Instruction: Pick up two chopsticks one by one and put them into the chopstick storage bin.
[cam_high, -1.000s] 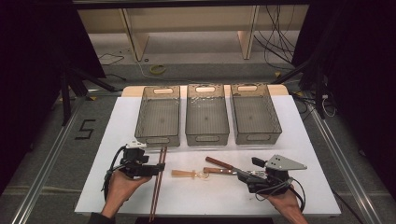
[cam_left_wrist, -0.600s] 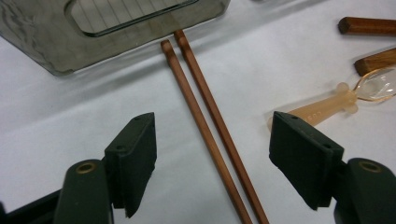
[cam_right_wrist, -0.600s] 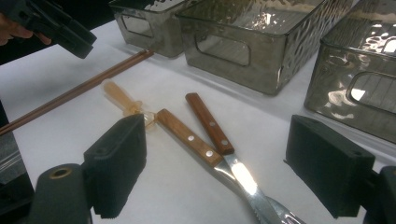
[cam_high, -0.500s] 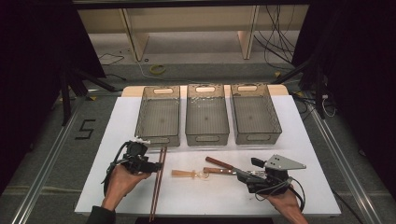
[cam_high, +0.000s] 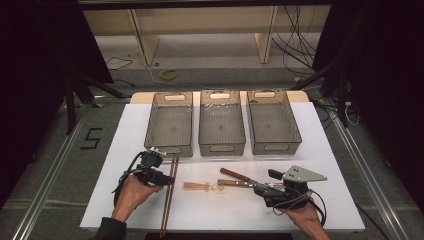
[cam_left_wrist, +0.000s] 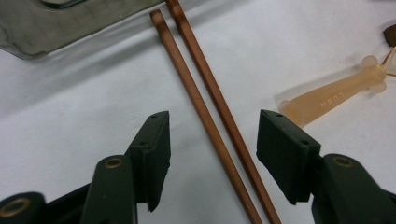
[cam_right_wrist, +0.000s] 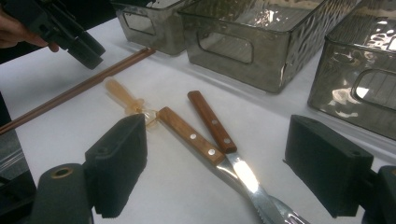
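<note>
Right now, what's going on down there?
Left gripper closing around chopsticks, not gripping yet. Right gripper open over two knives. Nothing in the way.

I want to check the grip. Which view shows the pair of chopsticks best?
The left gripper view: the chopsticks lie close up between its fingers, which have just been closing but do not touch them. The high view shows them small; the right gripper view shows them far off.

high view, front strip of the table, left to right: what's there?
left gripper → chopsticks → pale plastic handle → two wooden-handled utensils → right gripper. The left gripper's jaws have just been closing around the chopsticks without touching them.
</note>
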